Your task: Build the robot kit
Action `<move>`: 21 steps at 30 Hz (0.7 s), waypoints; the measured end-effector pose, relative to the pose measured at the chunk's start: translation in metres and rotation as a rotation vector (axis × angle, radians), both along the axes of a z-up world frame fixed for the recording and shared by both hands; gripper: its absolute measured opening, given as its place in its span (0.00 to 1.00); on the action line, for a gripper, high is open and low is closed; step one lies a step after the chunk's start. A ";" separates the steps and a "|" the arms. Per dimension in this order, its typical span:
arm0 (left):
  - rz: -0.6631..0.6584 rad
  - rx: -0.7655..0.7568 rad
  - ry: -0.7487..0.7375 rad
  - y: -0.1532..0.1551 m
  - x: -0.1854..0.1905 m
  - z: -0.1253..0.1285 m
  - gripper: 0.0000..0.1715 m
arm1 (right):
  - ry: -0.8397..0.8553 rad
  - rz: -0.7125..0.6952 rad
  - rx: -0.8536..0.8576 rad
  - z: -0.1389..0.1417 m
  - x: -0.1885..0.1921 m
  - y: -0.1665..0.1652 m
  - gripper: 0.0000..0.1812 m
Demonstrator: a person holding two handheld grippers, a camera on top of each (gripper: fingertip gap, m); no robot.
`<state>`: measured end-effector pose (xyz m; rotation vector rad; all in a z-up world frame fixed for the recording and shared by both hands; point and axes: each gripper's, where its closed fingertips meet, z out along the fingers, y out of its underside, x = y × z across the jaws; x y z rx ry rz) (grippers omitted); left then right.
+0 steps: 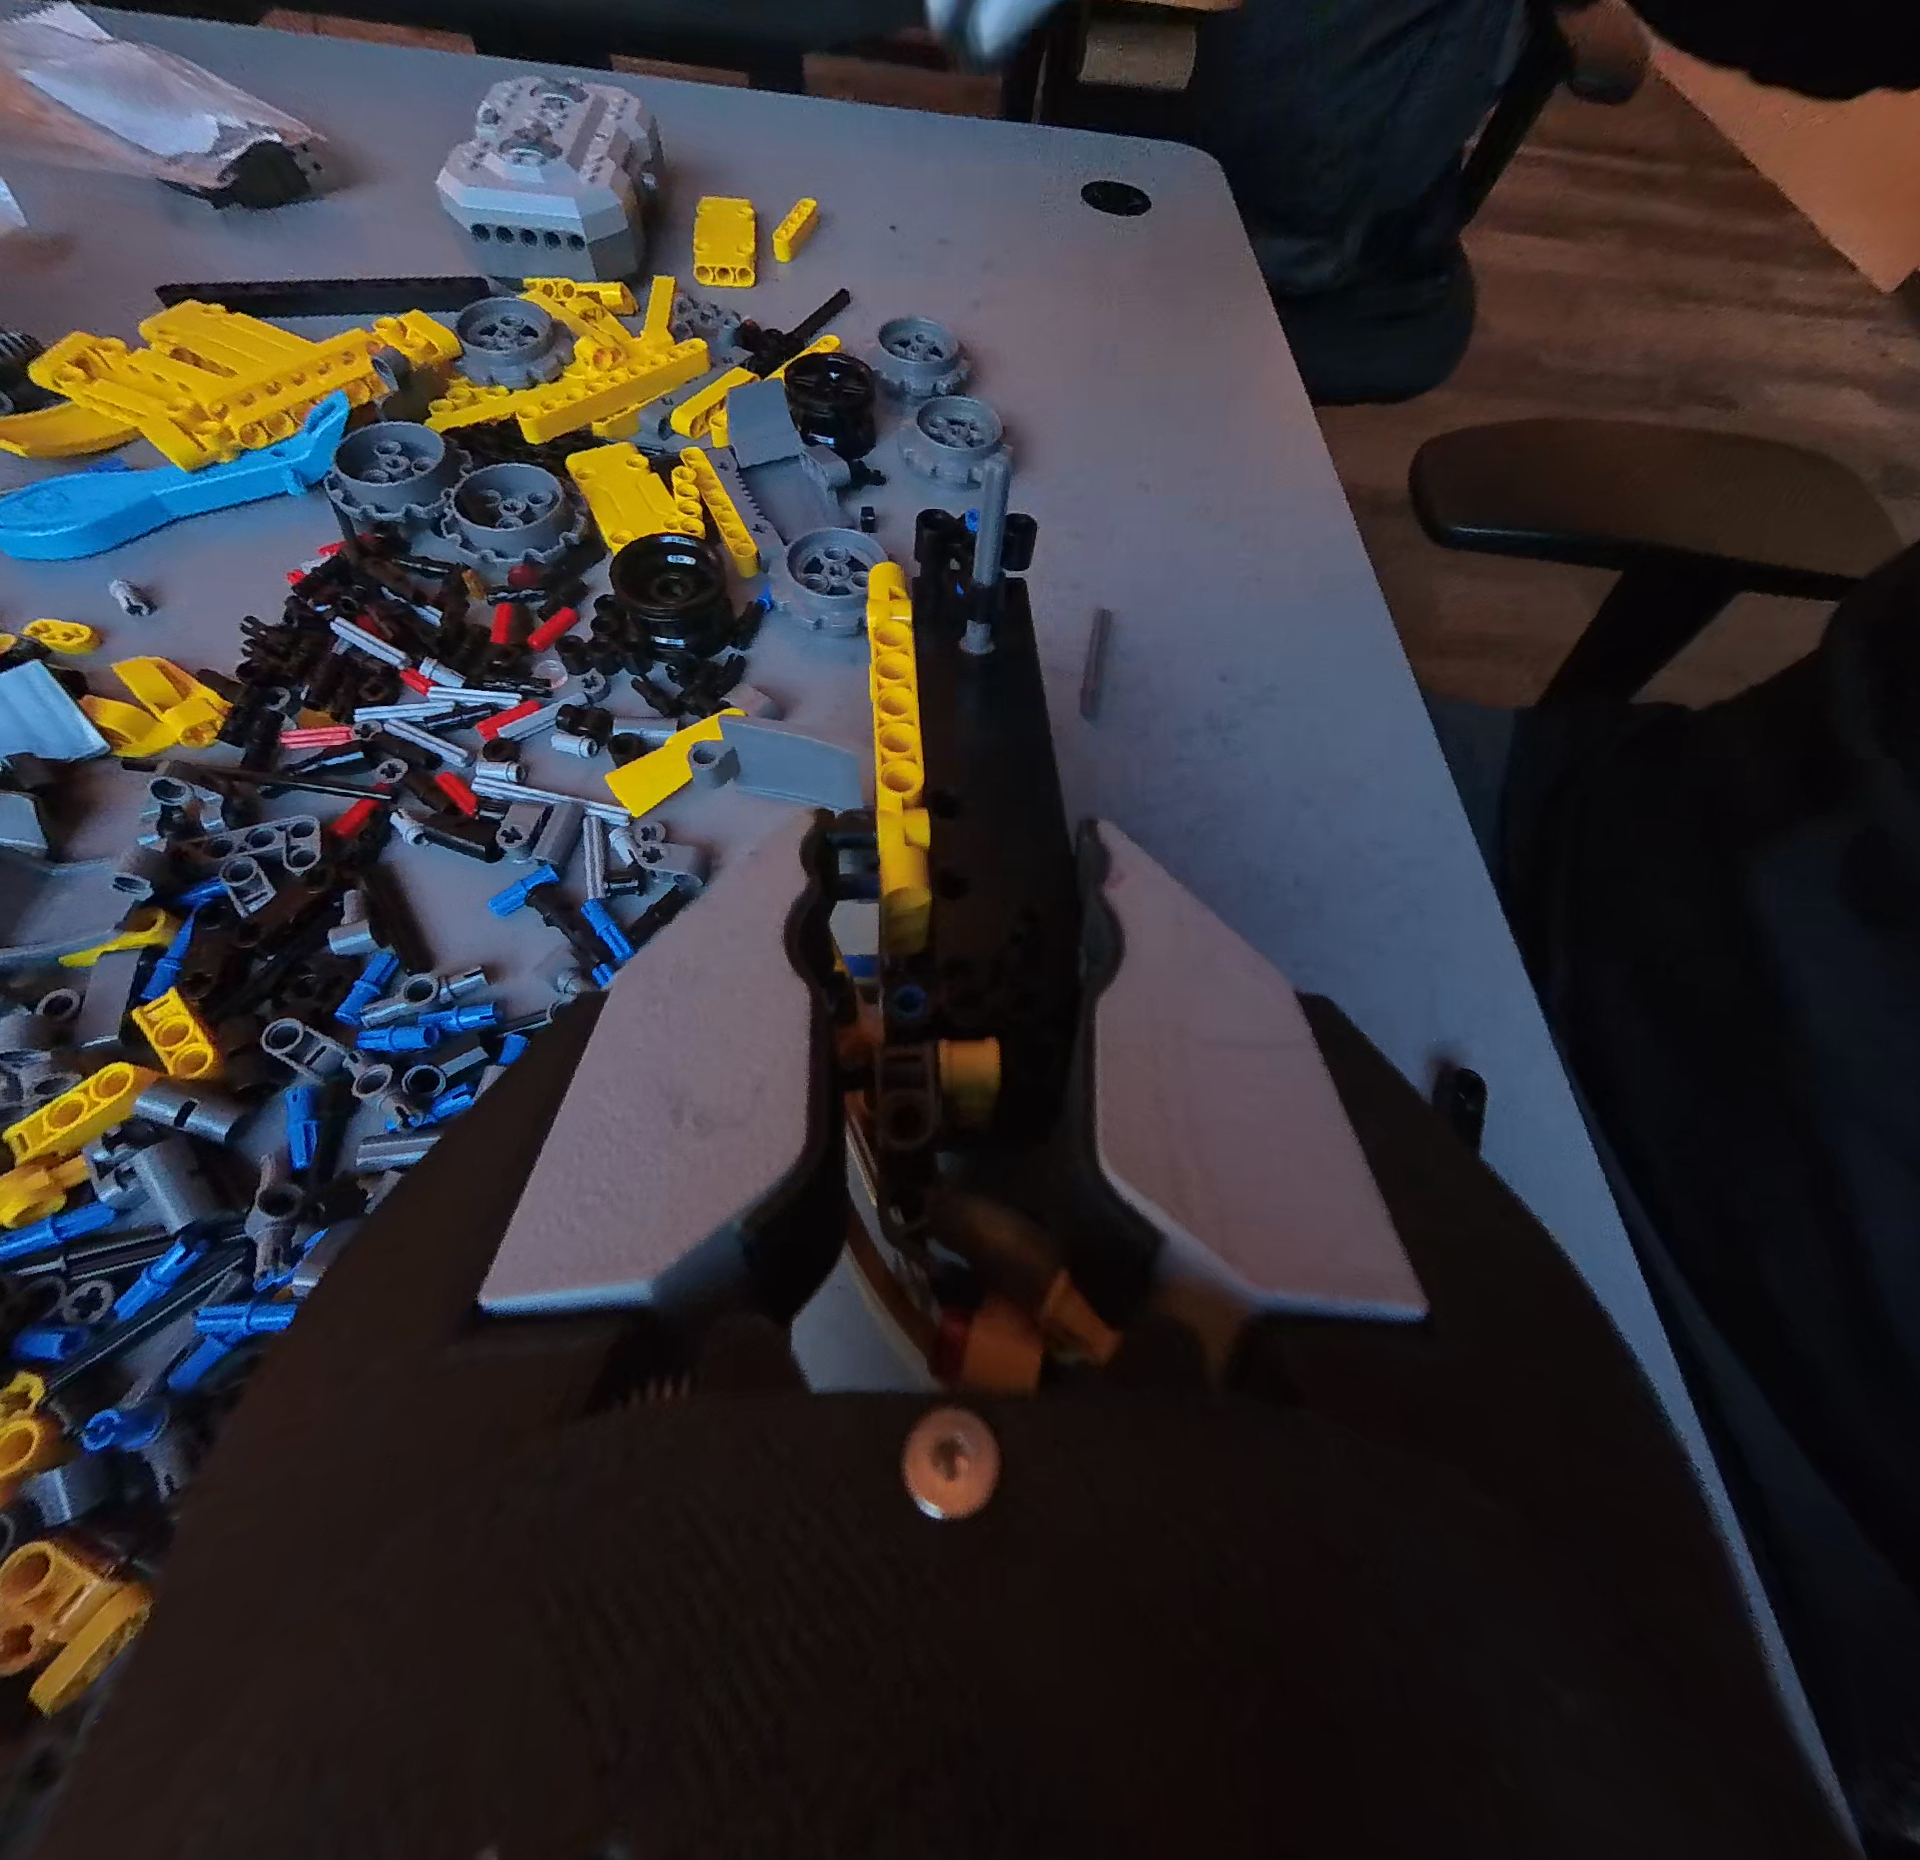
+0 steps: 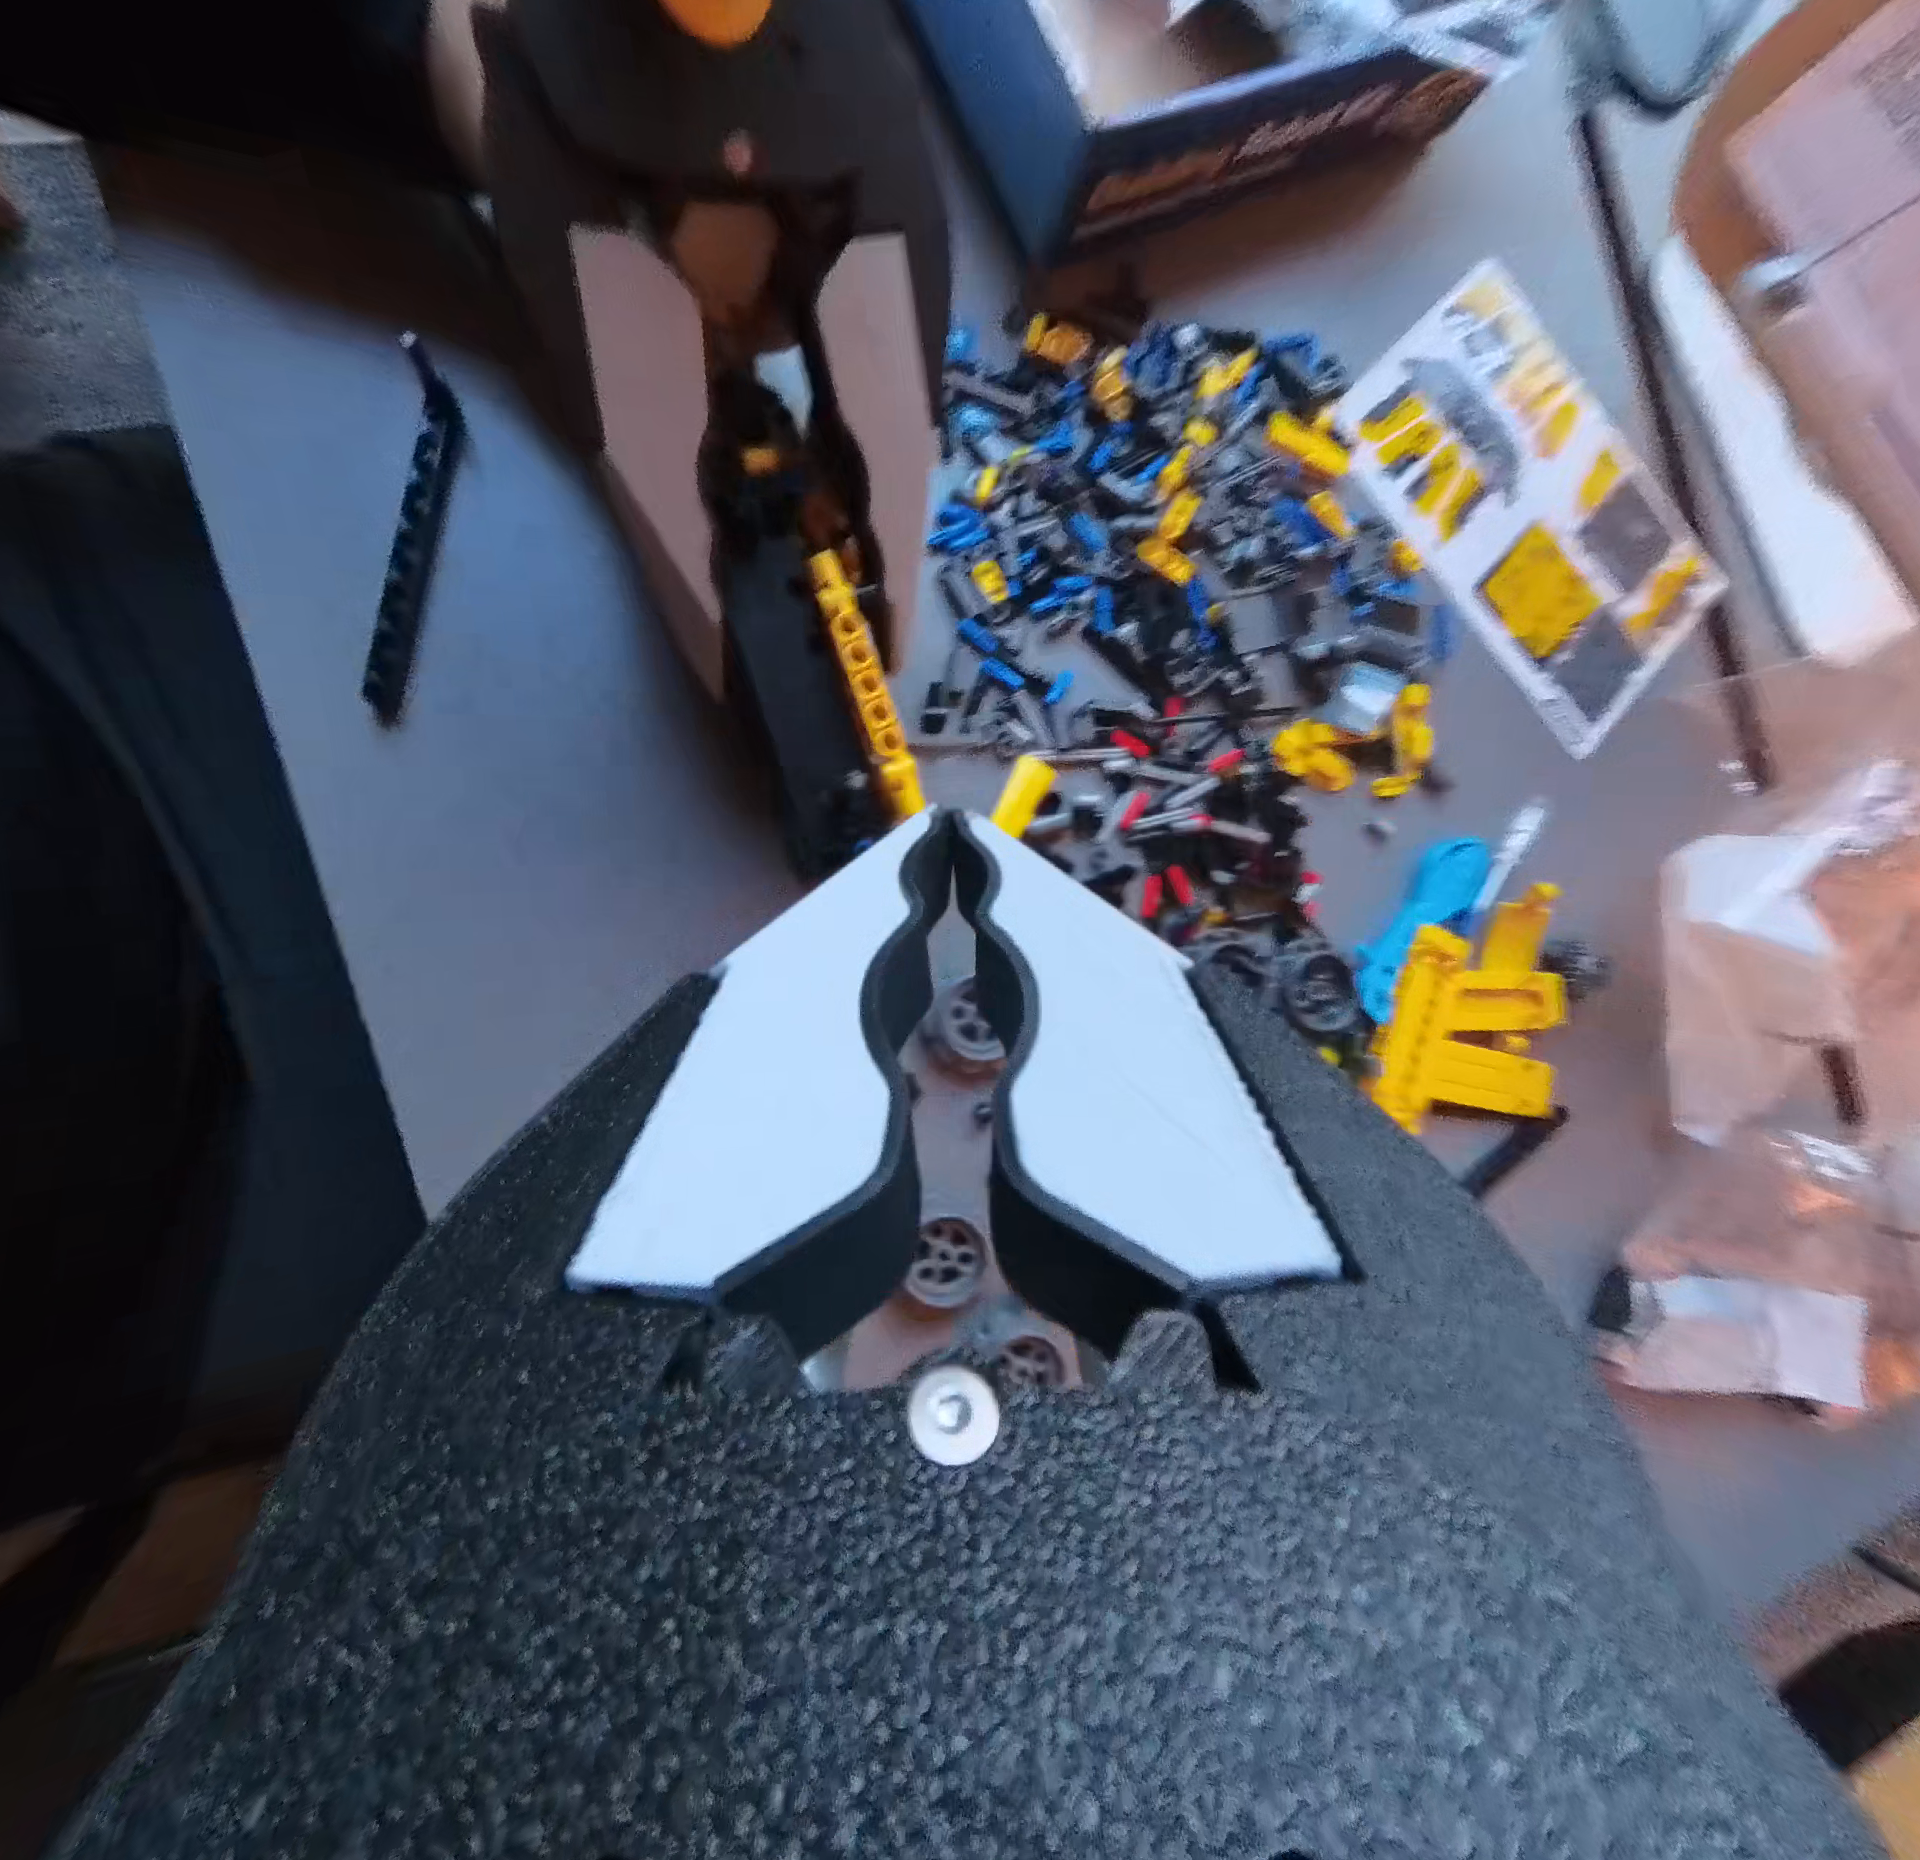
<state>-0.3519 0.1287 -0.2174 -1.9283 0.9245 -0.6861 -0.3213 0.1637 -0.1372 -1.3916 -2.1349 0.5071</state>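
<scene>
Left wrist view: your left gripper (image 1: 940, 875) pinches a black-and-yellow beam assembly (image 1: 971, 771); its lower end is lost in shadow between the fingers. The assembly points over the grey desk (image 1: 1195, 522), beside a heap of loose building parts (image 1: 436, 730). Right wrist view is blurred: your right gripper (image 2: 951, 839) has fingers pressed together at the tips, holding nothing, above the desk. A chair (image 1: 1662, 522) stands past the desk edge on wood flooring.

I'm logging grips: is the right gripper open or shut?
Shut. In the right wrist view the right gripper has its fingertips pressed together with nothing visible between them, above the table.
</scene>
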 end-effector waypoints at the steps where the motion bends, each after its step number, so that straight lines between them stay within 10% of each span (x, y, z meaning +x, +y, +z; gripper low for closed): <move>1: -0.001 0.000 -0.003 0.000 0.000 0.000 0.25 | -0.020 0.006 -0.008 -0.014 0.001 -0.004 0.00; 5: 0.002 -0.004 -0.010 0.000 0.000 0.000 0.25 | -0.058 0.013 -0.061 -0.054 0.002 -0.016 0.00; 21: 0.009 0.004 0.015 -0.001 -0.003 -0.001 0.25 | -0.013 -0.008 -0.044 -0.038 0.011 -0.008 0.00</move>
